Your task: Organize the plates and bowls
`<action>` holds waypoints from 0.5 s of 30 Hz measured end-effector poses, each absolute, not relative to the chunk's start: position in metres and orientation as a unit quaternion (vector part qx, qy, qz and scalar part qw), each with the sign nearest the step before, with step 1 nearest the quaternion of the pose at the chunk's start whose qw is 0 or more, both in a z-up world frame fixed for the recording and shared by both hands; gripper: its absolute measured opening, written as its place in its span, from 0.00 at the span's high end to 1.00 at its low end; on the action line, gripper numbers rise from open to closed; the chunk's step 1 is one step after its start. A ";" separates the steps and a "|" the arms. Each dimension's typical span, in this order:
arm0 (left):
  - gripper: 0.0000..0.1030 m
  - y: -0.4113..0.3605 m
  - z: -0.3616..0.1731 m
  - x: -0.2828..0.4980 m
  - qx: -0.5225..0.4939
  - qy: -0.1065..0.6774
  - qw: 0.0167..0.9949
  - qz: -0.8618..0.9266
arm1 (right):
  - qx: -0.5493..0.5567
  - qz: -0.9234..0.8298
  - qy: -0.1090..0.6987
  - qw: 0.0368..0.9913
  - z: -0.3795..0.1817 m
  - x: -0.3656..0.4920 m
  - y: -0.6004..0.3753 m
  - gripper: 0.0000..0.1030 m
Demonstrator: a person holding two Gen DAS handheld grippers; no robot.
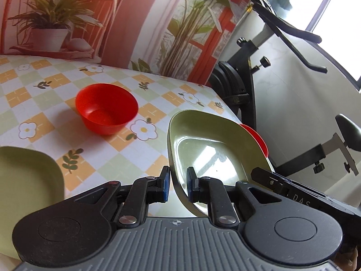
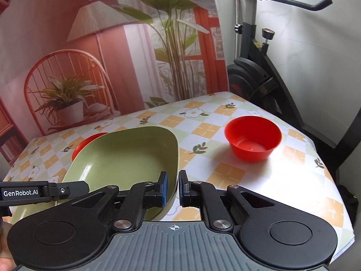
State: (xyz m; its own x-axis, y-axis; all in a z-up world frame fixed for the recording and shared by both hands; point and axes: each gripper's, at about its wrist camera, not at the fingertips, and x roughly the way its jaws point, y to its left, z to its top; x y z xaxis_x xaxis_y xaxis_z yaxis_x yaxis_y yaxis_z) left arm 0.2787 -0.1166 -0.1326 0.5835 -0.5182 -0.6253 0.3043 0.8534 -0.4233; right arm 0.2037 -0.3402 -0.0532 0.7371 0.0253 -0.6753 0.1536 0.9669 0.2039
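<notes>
A green plate point(image 1: 214, 153) hangs tilted above the flowered table point(image 1: 45, 94). My left gripper point(image 1: 178, 183) is shut on its left rim. One of the right gripper's fingers point(image 1: 266, 176) reaches the far rim. In the right wrist view my right gripper point(image 2: 173, 187) is shut on the right rim of the same green plate point(image 2: 126, 158), and one of the left gripper's fingers point(image 2: 67, 188) touches its left edge. A red bowl point(image 1: 106, 108) stands upright on the table. Another red bowl point(image 1: 255, 137) peeks out from behind the plate. A second green plate point(image 1: 27, 180) lies at lower left.
A printed backdrop point(image 2: 112, 45) of plants and a chair rises behind the table. A black exercise bike point(image 2: 259, 72) stands past the table's right edge point(image 2: 327, 158). One red bowl point(image 2: 252, 137) sits near that edge; the other red bowl point(image 2: 88, 144) is half hidden behind the plate.
</notes>
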 end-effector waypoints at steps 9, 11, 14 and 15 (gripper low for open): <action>0.84 -0.056 -0.107 0.287 -0.174 0.352 0.898 -0.198 | 0.108 0.022 0.361 0.926 -0.031 0.230 -0.279 0.90; 0.84 -0.038 -0.101 0.287 -0.173 0.348 0.901 -0.193 | 0.104 0.039 0.361 0.926 -0.028 0.236 -0.261 0.90; 0.84 -0.009 -0.093 0.284 -0.172 0.340 0.906 -0.186 | 0.100 0.066 0.368 0.922 -0.027 0.244 -0.236 0.90; 0.84 -0.001 -0.091 0.282 -0.170 0.336 0.908 -0.183 | 0.101 0.078 0.371 0.920 -0.027 0.247 -0.226 0.90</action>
